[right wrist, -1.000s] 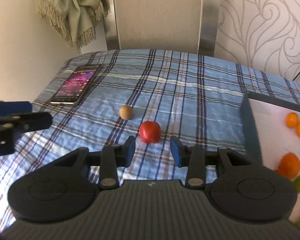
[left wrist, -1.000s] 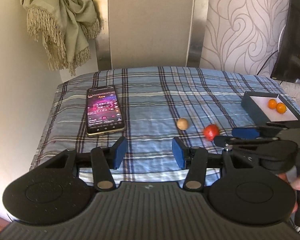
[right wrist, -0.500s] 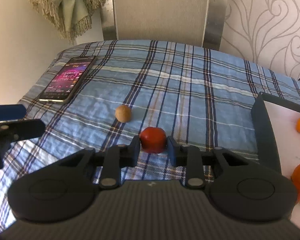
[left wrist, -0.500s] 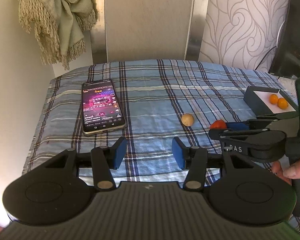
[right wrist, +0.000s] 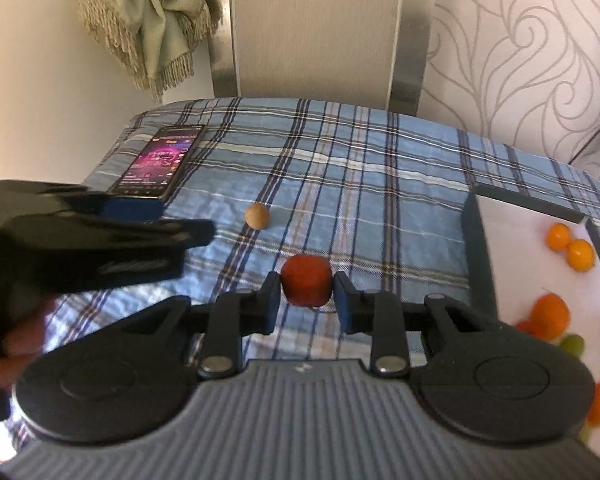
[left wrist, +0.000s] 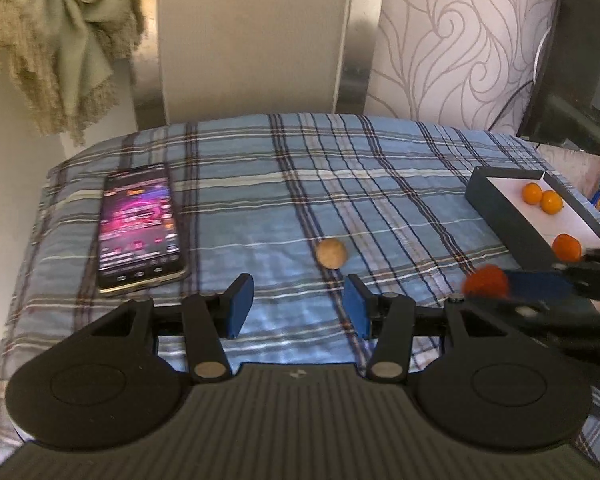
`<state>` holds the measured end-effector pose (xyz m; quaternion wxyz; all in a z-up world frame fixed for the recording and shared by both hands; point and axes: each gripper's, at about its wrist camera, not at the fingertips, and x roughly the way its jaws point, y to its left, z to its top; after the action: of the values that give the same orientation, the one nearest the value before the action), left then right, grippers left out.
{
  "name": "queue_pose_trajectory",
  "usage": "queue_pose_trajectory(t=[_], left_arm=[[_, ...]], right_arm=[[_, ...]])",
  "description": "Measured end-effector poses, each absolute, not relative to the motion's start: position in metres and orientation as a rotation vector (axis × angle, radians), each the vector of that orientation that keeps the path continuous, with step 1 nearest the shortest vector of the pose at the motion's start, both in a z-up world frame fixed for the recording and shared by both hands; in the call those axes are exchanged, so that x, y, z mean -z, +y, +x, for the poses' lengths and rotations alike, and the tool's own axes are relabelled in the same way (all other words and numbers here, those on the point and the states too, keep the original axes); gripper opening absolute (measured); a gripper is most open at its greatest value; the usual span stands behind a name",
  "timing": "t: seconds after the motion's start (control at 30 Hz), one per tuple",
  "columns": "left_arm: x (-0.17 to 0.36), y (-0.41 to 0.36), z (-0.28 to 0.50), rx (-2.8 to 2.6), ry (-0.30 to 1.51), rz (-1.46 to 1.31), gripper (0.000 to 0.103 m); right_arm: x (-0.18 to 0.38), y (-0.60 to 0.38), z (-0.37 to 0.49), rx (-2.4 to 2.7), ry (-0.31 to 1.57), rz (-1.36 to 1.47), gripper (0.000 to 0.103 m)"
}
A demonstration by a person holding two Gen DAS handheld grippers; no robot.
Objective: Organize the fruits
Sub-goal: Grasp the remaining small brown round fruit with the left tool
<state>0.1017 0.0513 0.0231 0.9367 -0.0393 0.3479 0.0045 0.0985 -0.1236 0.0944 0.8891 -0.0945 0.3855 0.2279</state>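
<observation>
At the near-right part of the plaid-covered surface (right wrist: 380, 184), my right tool (right wrist: 307, 289) is now gripping the red fruit (right wrist: 306, 285). A second ago its pads were standing wide with the fruit just ahead of them on the cloth; half a second ago they were closing in around it. Now both pads are pressing its sides and the fruit is looking lifted off the cloth, though I'm judging that from its shadow only. So the pick is looking done and the carry is starting.

Target is sitting close on the right: the dark tray (right wrist: 473, 248) with the white floor, already holding orange fruits (right wrist: 570, 246) at the far end and more orange and green ones nearer. In the left wrist view the red fruit (left wrist: 487, 279) is blurring just left of the tray's near end.

Fruit orientation: it's roughly round, slightly squared between the pads. No clear long axis, and I can't tell where any stem end is pointing.

My left tool (left wrist: 298, 303) is hanging wide open, holding nothing, over the near edge. The tan round fruit (left wrist: 331, 253) is lying just beyond its right pad, apart from it. I'm judging that as the next pick. The phone (left wrist: 140, 224) is lying far-left, screen lit, out of the way.
</observation>
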Motion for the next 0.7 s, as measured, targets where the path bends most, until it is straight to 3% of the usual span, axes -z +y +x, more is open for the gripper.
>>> queue_pose_trajectory(t=[0.3, 0.7], left_arm=[[-0.005, 0.028, 0.143, 0.013, 0.725, -0.04, 0.054], [0.008, 0.025, 0.158, -0.042, 0.737, -0.048, 0.031]], right_arm=[[-0.122, -0.157, 0.066, -0.422, 0.772, -0.182, 0.032], [-0.135, -0.187, 0.046, -0.37, 0.752, -0.192, 0.032]])
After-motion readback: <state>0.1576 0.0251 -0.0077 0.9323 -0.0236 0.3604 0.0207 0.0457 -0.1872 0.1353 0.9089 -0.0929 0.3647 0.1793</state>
